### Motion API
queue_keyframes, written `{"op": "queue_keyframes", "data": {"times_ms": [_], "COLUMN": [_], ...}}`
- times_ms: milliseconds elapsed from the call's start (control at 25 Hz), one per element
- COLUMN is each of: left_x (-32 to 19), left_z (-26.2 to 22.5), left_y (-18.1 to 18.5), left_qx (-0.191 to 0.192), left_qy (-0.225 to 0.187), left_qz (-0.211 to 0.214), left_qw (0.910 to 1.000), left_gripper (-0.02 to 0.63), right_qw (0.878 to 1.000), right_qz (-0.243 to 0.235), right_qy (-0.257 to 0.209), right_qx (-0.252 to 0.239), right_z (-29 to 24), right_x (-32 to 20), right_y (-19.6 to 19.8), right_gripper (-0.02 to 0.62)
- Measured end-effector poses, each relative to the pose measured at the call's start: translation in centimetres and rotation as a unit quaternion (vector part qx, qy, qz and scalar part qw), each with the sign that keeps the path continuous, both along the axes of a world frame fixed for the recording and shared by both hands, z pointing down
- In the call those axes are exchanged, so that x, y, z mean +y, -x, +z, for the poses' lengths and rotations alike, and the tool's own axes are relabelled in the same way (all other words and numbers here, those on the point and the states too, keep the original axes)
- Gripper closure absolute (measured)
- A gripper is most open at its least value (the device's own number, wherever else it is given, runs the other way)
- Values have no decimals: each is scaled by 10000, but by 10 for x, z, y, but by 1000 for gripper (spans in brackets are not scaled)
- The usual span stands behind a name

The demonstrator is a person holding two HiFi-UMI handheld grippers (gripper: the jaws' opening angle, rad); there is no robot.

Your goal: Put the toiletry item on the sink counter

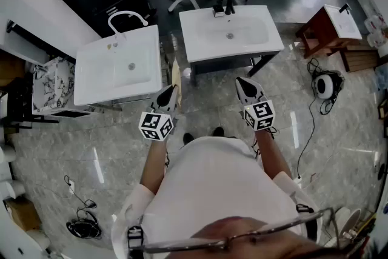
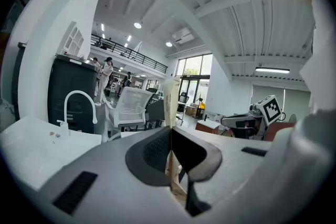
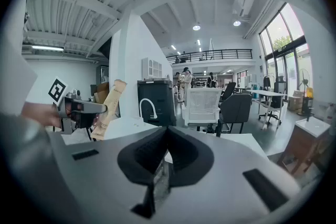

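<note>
Carrying, by the look of it, not yet placing. Grips a thin beige sachet (image 1: 175, 73) upright in the left gripper (image 1: 171, 93), jaws clamped flat on its lower part. Hangs it over the floor in the gap between two white units, just off the corner of the left sink counter (image 1: 91, 79) and near the front of the right sink counter (image 1: 200, 39), resting on neither. Holds the right gripper (image 1: 242, 83) alongside, well apart from the sachet, jaws together with nothing past the tips; only a grey sliver low in the seam, too unclear to name.

Calls next for a short reach forward and sideways over a bare stretch of counter, a lowering to contact, then a parting of the jaws. Likely to flop flat once freed, being thin and limp-looking.

Head view: gives the layout, sachet set against both counters. Left gripper view: shows only the sachet's narrow edge rising from the shut jaws, plus a curved white tap (image 2: 65, 110) at the left basin. Right gripper view: shows the sachet's broad printed face, print too small to read, missing from both other views.
</note>
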State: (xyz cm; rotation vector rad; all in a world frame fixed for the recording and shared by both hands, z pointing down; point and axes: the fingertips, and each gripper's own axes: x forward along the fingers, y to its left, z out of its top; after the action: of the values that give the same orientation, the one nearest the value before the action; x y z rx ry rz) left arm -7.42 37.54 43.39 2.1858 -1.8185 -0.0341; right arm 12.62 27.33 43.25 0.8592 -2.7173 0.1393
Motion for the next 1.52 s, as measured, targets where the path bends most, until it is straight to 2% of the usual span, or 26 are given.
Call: {"op": "queue_keyframes", "data": {"times_ms": [440, 800, 1080, 1520], "left_x": [1, 4, -11, -33], "left_z": [2, 4, 4, 1], "left_y": [-2, -21, -36, -73], "left_qx": [-2, -75, -76, -208], "left_qy": [55, 128, 155, 142], "left_qz": [-38, -74, -184, -389], "left_qw": [10000, 9999, 9997, 9989], "left_gripper": [598, 598, 598, 598], "right_qw": [10000, 9994, 9996, 9989], "right_qz": [41, 113, -112, -355], "right_qy": [26, 329, 257, 311], "right_qx": [-26, -79, 29, 17], "right_z": [-1, 15, 18, 23], "right_x": [-3, -11, -24, -56], "right_y": [-8, -29, -39, -75], "right_gripper": [589, 589, 589, 589]}}
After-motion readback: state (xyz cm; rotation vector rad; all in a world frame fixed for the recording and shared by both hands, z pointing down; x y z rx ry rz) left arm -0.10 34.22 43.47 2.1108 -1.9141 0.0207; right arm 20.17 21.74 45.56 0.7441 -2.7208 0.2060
